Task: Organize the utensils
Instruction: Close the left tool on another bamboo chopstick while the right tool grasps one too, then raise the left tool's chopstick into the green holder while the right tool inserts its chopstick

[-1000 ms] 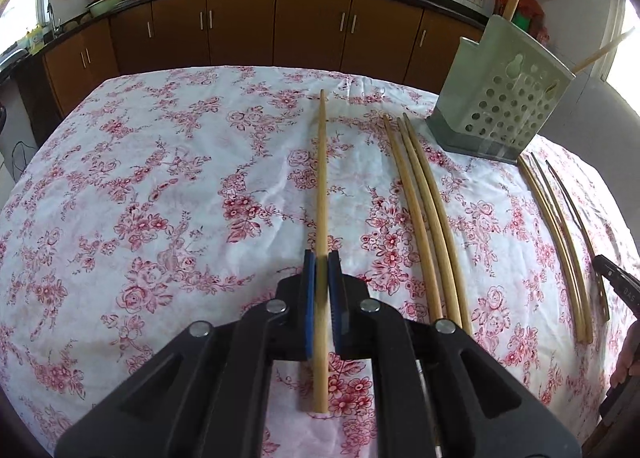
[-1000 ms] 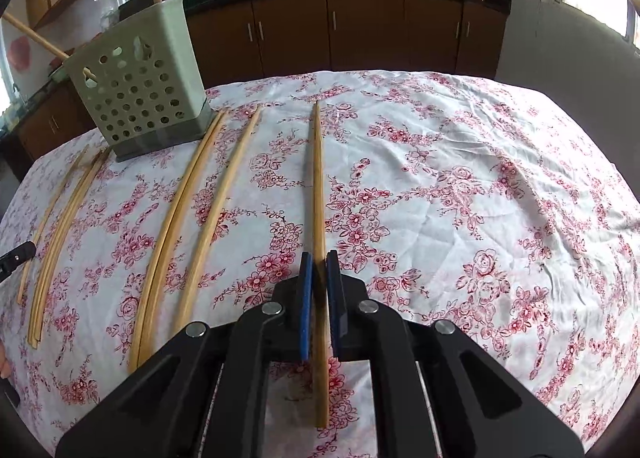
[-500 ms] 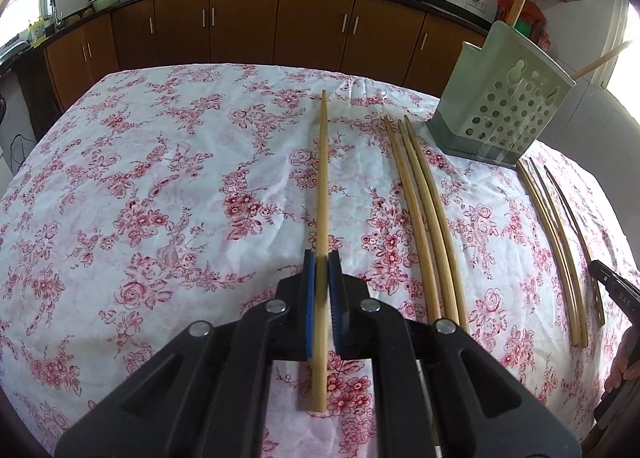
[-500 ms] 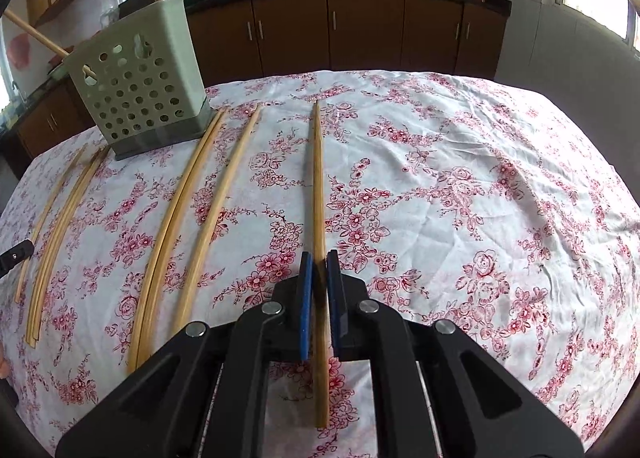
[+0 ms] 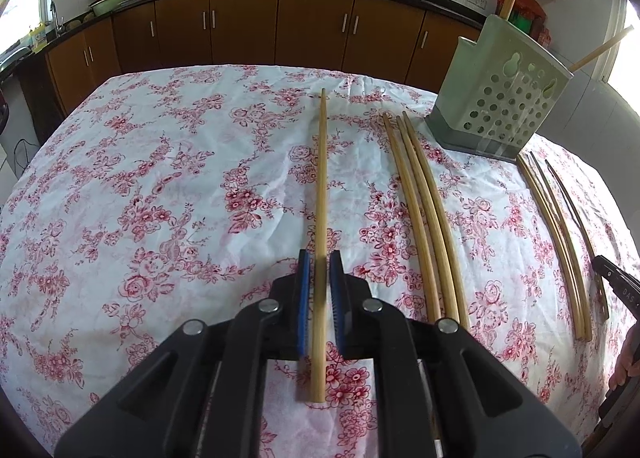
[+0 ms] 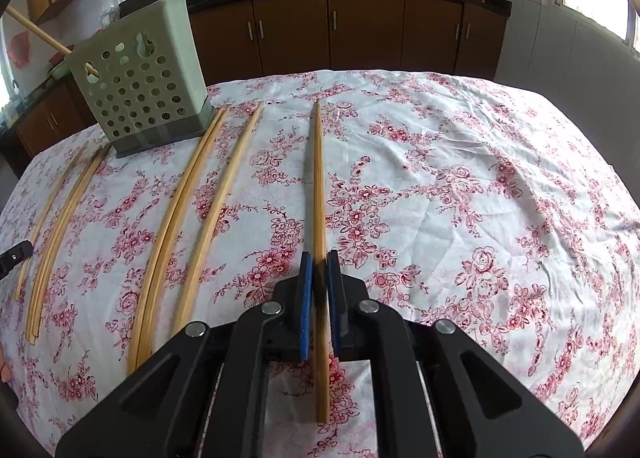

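A long bamboo chopstick [image 5: 321, 178] lies on the floral cloth and runs between the blue pads of my left gripper [image 5: 319, 258]. A thin gap shows on each side of it, so the pads stand just off it. My right gripper [image 6: 318, 258] is shut on another chopstick [image 6: 318, 178], which points straight ahead. The pale green perforated holder [image 5: 504, 98] stands at the back right in the left wrist view. In the right wrist view the holder [image 6: 140, 86] is at the back left. Two chopsticks stand in it.
Three loose chopsticks [image 5: 420, 210] lie right of my left gripper, and several more [image 5: 560, 234] lie beyond them. The right wrist view shows three loose chopsticks [image 6: 180, 218] and another bundle [image 6: 60, 226] to its left. Brown kitchen cabinets [image 6: 360, 34] run behind the table.
The left gripper's pads have parted slightly from the chopstick between them. Neither hand has moved, and the right grip is unchanged.
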Tool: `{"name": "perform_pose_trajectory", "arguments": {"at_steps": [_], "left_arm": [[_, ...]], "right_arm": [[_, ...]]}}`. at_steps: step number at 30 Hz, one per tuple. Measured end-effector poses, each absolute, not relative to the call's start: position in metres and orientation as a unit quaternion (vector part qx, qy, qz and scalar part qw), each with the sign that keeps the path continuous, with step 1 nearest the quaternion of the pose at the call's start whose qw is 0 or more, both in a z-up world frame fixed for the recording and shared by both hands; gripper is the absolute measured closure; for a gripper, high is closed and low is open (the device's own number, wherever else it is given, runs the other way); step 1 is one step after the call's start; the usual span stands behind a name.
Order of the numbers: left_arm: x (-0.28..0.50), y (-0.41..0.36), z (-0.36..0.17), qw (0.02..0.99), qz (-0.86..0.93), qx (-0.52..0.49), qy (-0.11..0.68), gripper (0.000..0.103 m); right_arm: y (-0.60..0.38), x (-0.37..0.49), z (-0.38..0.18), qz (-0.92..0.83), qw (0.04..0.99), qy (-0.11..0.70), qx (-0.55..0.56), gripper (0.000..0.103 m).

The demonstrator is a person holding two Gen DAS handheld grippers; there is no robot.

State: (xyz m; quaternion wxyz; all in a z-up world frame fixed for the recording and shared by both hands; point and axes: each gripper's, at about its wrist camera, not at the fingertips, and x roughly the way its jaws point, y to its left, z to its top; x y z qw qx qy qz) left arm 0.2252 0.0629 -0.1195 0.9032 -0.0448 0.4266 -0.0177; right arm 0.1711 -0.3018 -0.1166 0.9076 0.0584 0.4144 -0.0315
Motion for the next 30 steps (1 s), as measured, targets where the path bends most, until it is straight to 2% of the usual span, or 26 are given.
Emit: {"name": "perform_pose_trajectory", "arguments": {"at_steps": [8, 10, 30], "left_arm": [[0.2180, 0.0541, -0.1191, 0.903, -0.012, -0.011, 0.430, 0.091], [0.2169, 0.0555, -0.1190, 0.903, -0.012, -0.013, 0.430, 0.095], [0.2156, 0.0584, -0.1186, 0.903, -0.013, -0.019, 0.430, 0.095]], "right_arm": [[-0.3031, 0.1674, -0.1166, -0.028, 0.907, 0.415, 0.064, 0.094], [-0.3042, 0.1673, -0.1166, -0.027, 0.907, 0.414, 0.066, 0.095], [-0.3056, 0.1679, -0.1149, -0.024, 0.907, 0.414, 0.072, 0.095]]}}
